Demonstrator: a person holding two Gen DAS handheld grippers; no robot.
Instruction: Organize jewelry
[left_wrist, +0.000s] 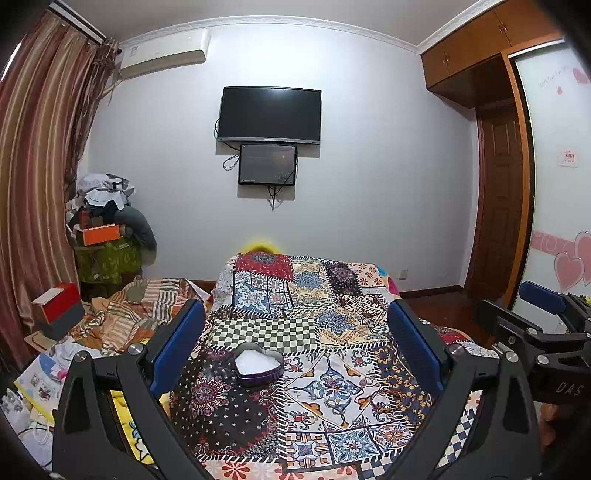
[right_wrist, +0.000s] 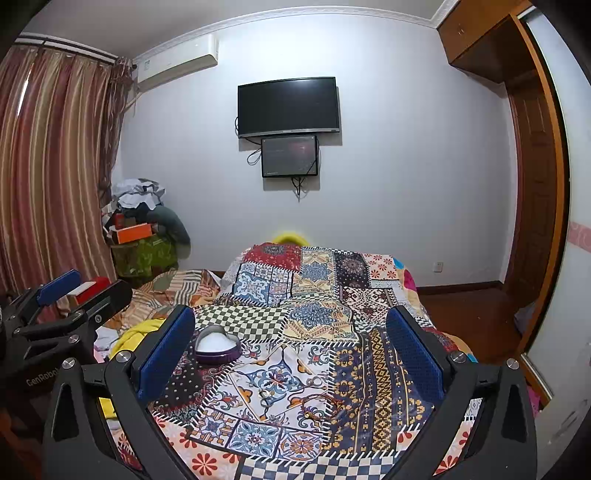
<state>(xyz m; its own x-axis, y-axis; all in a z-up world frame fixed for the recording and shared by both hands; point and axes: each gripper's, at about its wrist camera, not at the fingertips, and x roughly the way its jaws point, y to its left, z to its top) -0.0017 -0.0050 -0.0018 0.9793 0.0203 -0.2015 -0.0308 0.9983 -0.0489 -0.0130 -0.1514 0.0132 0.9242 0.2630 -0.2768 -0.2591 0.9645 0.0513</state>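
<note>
Holding my left gripper (left_wrist: 295, 332) and right gripper (right_wrist: 291, 332) above the quilt (right_wrist: 369, 369), both jaws wide open and empty, heart tin (left_wrist: 258, 363) between my left fingers, cord bracelet (right_wrist: 314, 406) and rings (right_wrist: 264, 393) lying loose nearby

Heart-shaped tin (left_wrist: 259, 363): glossy metal wall, white matt lining. Bedspread (left_wrist: 314, 332): printed matt cloth. Left claw (left_wrist: 295, 347): matt black plastic, textured blue pads (left_wrist: 413, 347). Wardrobe (left_wrist: 476, 44), upper right: smooth wood.
</note>
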